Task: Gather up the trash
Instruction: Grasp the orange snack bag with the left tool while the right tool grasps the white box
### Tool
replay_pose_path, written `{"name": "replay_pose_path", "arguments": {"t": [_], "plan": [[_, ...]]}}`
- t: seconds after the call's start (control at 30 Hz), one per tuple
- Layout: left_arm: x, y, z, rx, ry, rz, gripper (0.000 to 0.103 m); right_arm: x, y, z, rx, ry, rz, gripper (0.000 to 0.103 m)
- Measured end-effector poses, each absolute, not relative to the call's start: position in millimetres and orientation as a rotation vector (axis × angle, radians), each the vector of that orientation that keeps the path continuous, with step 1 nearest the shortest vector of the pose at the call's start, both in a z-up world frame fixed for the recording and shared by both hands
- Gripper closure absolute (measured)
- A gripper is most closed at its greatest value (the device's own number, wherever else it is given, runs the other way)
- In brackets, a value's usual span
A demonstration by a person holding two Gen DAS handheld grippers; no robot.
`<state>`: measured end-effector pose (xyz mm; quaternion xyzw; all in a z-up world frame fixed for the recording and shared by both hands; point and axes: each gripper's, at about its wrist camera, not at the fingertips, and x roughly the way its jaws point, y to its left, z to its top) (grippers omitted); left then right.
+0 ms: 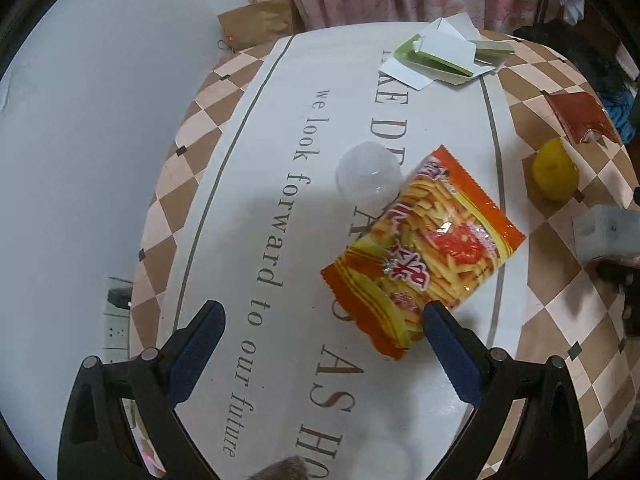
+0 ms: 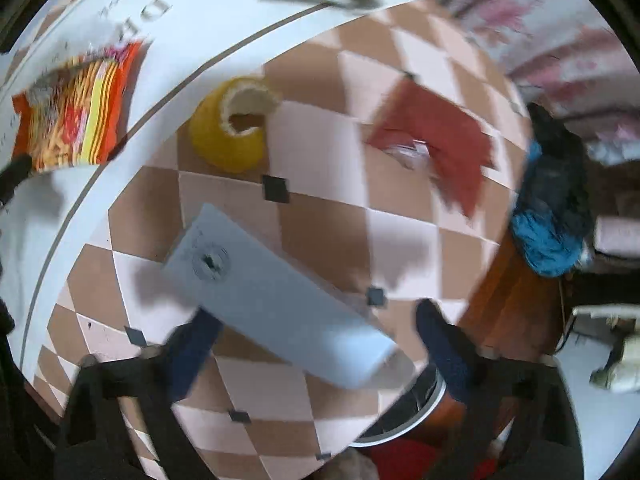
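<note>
An orange snack bag (image 1: 422, 250) lies on the table's white centre; it also shows in the right wrist view (image 2: 76, 116). My left gripper (image 1: 322, 316) is open, hovering just short of the bag, its right finger (image 1: 450, 344) near the bag's near corner. A clear plastic cup (image 1: 368, 174) sits beside the bag. A yellow fruit peel (image 2: 232, 128) and a red wrapper (image 2: 436, 140) lie on the checkered border. My right gripper (image 2: 316, 328) is open above a grey flat block (image 2: 272, 300); the view is blurred.
Folded white and green papers (image 1: 444, 52) lie at the table's far end. A brown paper bag (image 1: 256, 22) stands beyond the table (image 1: 192, 128). A round bin rim (image 2: 408, 420) shows below the table edge. Dark and blue cloth (image 2: 548, 216) lies at the right.
</note>
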<state>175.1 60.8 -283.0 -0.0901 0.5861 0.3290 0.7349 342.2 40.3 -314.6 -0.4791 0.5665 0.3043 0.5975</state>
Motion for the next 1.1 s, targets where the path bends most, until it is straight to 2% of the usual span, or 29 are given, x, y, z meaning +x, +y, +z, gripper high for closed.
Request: {"name": "replay_pose_path", "arguments": {"t": [0.03, 0.07, 0.1, 0.33, 0.4, 0.47, 0.53, 0.6, 0.63, 0.7, 0.73, 0.8, 1.1], "plan": [[174.9, 62.8, -281.6, -0.203, 1.289, 0.706, 0.002, 343.3, 41.9, -313.9, -1.093, 1.319, 0.719, 0.022], [176.5, 65.0, -279.2, -0.207, 1.288, 0.688, 0.002, 346.4, 41.1, -311.5, -1.038, 1.351, 0.738, 0.038], [176.8, 67.1, -276.4, -0.208, 1.281, 0.665, 0.002, 350.9, 37.9, -311.0, -0.972, 1.407, 0.729, 0.040], [206.1, 84.2, -276.4, -0.284, 1.308, 0.451, 0.002, 380.0, 0.6, -299.4, -0.417, 1.642, 0.611, 0.043], [218.7, 85.0, -287.8, -0.288, 1.342, 0.407, 0.003, 378.9, -0.1, -299.6, -0.388, 1.645, 0.605, 0.037], [228.2, 82.2, -297.2, -0.262, 1.368, 0.377, 0.004, 373.5, 0.3, -303.3, -0.415, 1.641, 0.605, 0.036], [234.3, 75.6, -298.8, -0.232, 1.360, 0.369, 0.022, 364.6, 3.2, -308.7, -0.487, 1.617, 0.601, 0.036], [236.3, 68.3, -294.3, -0.241, 1.333, 0.356, 0.057, 357.7, 3.7, -310.1, -0.534, 1.582, 0.599, 0.036], [237.3, 64.6, -293.0, -0.233, 1.332, 0.364, 0.064, 353.7, 4.7, -310.6, -0.557, 1.564, 0.594, 0.037], [237.4, 57.1, -291.6, -0.229, 1.328, 0.375, 0.091, 347.3, 4.2, -310.4, -0.587, 1.522, 0.574, 0.042], [236.8, 52.9, -291.6, -0.225, 1.328, 0.389, 0.092, 344.9, 3.2, -310.0, -0.602, 1.503, 0.561, 0.044], [233.4, 44.8, -292.4, -0.213, 1.324, 0.418, 0.094, 342.1, -0.3, -307.2, -0.587, 1.482, 0.558, 0.057], [203.4, 18.5, -272.5, -0.191, 1.260, 0.507, 0.098, 337.8, -14.2, -295.5, -0.447, 1.475, 0.523, 0.059]]}}
